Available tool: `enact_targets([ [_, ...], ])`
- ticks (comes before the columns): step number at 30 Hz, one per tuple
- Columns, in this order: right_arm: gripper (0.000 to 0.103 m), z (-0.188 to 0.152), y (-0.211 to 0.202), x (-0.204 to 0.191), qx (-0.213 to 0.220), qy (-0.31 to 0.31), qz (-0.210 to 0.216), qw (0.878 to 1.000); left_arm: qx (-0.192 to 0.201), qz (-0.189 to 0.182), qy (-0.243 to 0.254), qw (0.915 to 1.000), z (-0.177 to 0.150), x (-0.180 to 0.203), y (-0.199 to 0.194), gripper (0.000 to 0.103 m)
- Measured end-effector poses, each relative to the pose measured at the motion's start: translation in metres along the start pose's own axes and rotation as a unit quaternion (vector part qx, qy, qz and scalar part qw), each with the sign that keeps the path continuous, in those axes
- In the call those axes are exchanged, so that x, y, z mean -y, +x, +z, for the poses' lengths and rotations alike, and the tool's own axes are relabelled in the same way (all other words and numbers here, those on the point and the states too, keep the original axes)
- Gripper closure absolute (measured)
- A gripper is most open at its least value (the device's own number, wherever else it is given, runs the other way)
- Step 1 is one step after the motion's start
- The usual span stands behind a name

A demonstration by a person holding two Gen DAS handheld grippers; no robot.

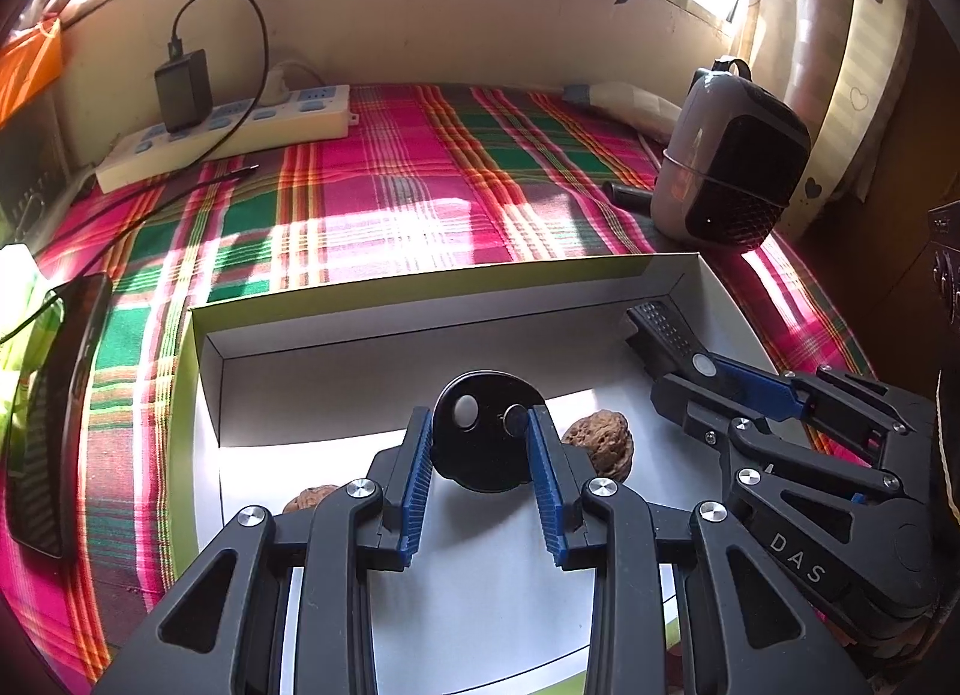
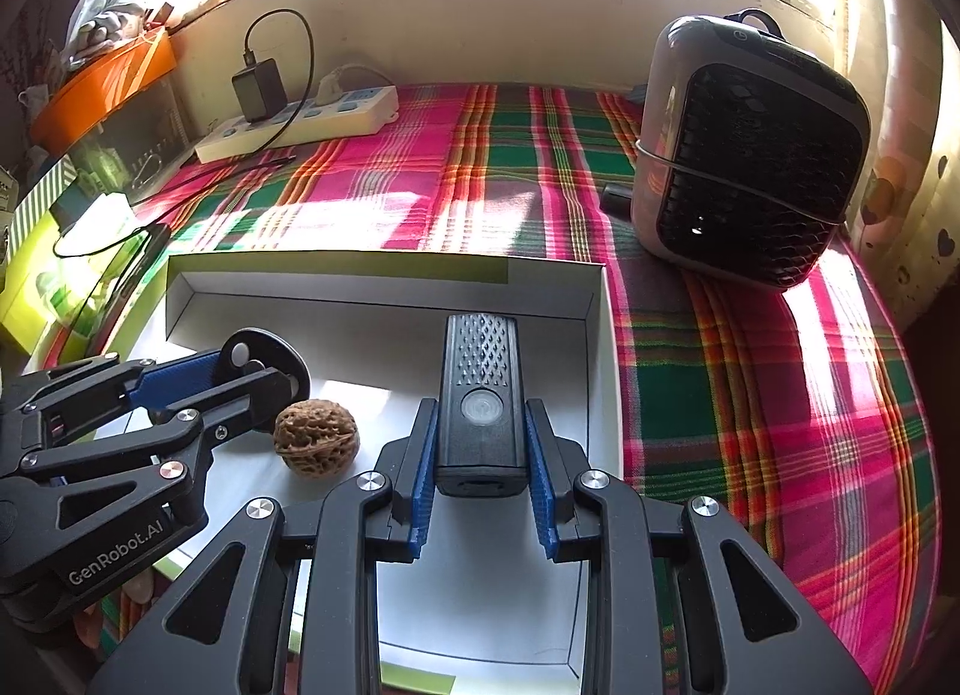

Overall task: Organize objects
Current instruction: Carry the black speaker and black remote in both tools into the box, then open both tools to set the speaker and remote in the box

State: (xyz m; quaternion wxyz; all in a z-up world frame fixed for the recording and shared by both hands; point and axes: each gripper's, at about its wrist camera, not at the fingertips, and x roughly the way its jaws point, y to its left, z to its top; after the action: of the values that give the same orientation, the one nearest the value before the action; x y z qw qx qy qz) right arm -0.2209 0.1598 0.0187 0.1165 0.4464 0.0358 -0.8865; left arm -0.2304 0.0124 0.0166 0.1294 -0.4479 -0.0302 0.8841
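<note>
Left gripper (image 1: 480, 443) fingers closed on the black disc (image 1: 480, 431); right gripper (image 2: 480, 455) fingers clamp the black flashlight (image 2: 480, 395) — both over the white box (image 2: 384, 299). Risk — releasing from height may strike the walnut (image 2: 316, 437).

Pink-green plaid cloth (image 1: 420, 167), seemingly white box (image 1: 312, 347)

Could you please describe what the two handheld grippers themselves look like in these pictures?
Both are alike: the left gripper and right gripper have black plastic linkage arms with triangular cut-outs, silver round pivot bolts, and ribbed blue pads on the fingers. One body carries white "DAS" lettering, the other "GenRobot.AI". No cables or sleeves show.
</note>
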Motion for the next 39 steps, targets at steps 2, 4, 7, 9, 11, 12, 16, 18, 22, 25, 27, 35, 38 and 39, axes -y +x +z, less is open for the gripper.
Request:
enact_targets([
  [2, 0.075, 0.000, 0.001, -0.001, 0.000, 0.000, 0.000, 1.000, 0.000, 0.000, 0.001, 1.0000, 0.000, 0.001, 0.000, 0.074],
  [4, 0.075, 0.000, 0.001, -0.001, 0.001, -0.001, -0.001, 1.000, -0.001, 0.001, 0.002, 1.0000, 0.001, 0.001, 0.001, 0.074],
  [7, 0.075, 0.000, 0.001, -0.001, 0.000, -0.002, 0.000, 1.000, -0.003, -0.001, 0.001, 1.0000, 0.001, 0.002, 0.002, 0.074],
  [9, 0.075, 0.000, 0.001, -0.002, 0.000, -0.003, -0.001, 1.000, -0.005, -0.002, 0.001, 1.0000, 0.001, 0.002, 0.003, 0.074],
  [11, 0.075, 0.000, 0.001, -0.001, 0.000, -0.003, -0.001, 1.000, -0.009, 0.000, 0.004, 1.0000, 0.000, 0.003, 0.005, 0.074],
  [12, 0.075, 0.000, 0.001, -0.001, 0.000, -0.003, -0.001, 1.000, -0.009, 0.002, 0.004, 1.0000, 0.000, 0.003, 0.005, 0.074],
  [16, 0.075, 0.001, 0.002, -0.002, -0.001, -0.004, -0.003, 1.000, -0.009, 0.004, 0.004, 0.9999, 0.000, 0.003, 0.005, 0.074],
  [18, 0.074, 0.001, 0.001, -0.002, -0.001, -0.004, -0.003, 1.000, -0.009, 0.006, 0.004, 0.9999, 0.000, 0.004, 0.005, 0.073],
  [22, 0.071, 0.000, 0.001, -0.002, 0.000, -0.004, 0.001, 1.000, -0.009, 0.007, -0.001, 0.9999, 0.000, 0.003, 0.005, 0.073],
  [25, 0.065, 0.000, -0.001, -0.004, 0.003, -0.007, 0.003, 1.000, -0.007, 0.009, -0.003, 0.9999, -0.001, 0.002, 0.004, 0.073],
  [27, 0.062, 0.000, -0.002, -0.005, 0.006, -0.007, 0.000, 1.000, -0.006, 0.009, -0.002, 0.9999, -0.001, 0.002, 0.003, 0.073],
  [35, 0.061, -0.003, -0.009, -0.004, 0.008, -0.004, -0.003, 1.000, -0.001, 0.008, -0.002, 1.0000, -0.002, 0.003, -0.005, 0.069],
  [38, 0.061, -0.005, -0.013, -0.005, 0.012, -0.003, -0.005, 1.000, 0.003, 0.008, -0.002, 1.0000, -0.005, 0.003, -0.011, 0.069],
  [39, 0.061, -0.006, -0.015, -0.005, 0.015, -0.003, -0.005, 1.000, 0.004, 0.007, -0.003, 1.0000, -0.005, 0.003, -0.013, 0.069],
])
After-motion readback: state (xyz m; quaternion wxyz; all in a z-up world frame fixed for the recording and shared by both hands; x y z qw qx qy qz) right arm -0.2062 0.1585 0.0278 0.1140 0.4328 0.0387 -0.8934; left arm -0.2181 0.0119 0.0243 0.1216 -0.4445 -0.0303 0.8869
